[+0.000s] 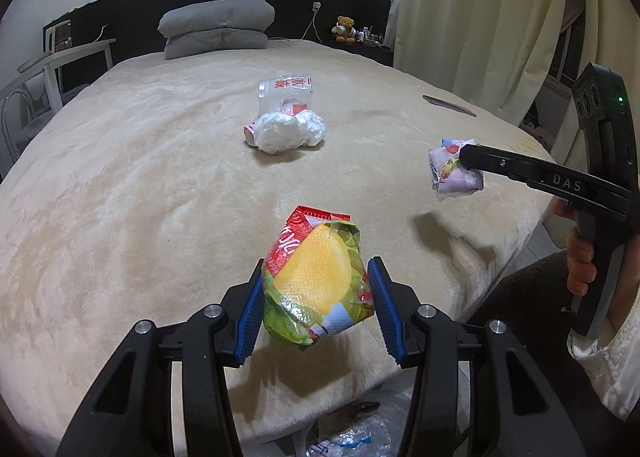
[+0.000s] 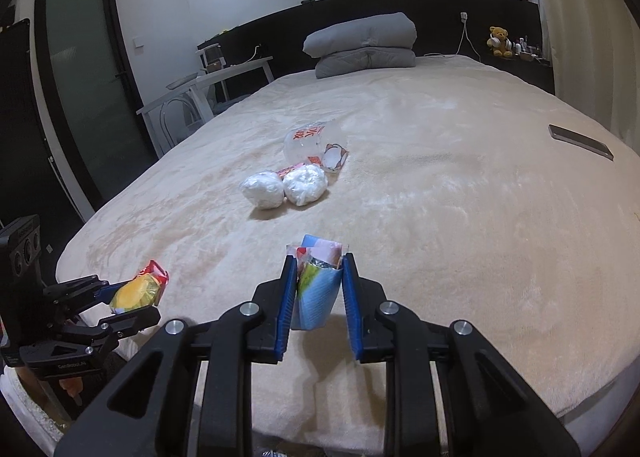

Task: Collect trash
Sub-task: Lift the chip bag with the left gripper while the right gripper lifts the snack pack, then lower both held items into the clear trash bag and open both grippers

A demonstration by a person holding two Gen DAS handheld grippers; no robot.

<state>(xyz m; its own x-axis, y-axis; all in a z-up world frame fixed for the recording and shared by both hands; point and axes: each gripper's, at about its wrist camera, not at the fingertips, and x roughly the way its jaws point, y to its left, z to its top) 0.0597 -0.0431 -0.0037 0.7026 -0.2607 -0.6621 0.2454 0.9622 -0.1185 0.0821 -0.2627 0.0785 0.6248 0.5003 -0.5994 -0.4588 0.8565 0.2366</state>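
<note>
While each tool [image 1: 316, 297] [image 2: 316, 289] grips trash, bags [image 2: 284, 187] remain.

Two crumpled white plastic balls [image 2: 262, 190] [image 2: 305, 184], one clear printed bag [image 2: 305, 143], two held snack wrappers [image 1: 318, 285] [image 2: 316, 283], two folded grey quilts [image 2: 362, 39] [image 2: 366, 59], one teddy bear [image 2: 499, 41], one phone [image 2: 580, 142].

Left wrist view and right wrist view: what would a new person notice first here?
Each gripper holds a wrapper above the near edge of the beige bed: the left gripper a yellow-green packet, the right gripper a light blue packet. Mid-bed lies a trash pile with two white plastic balls.
</note>
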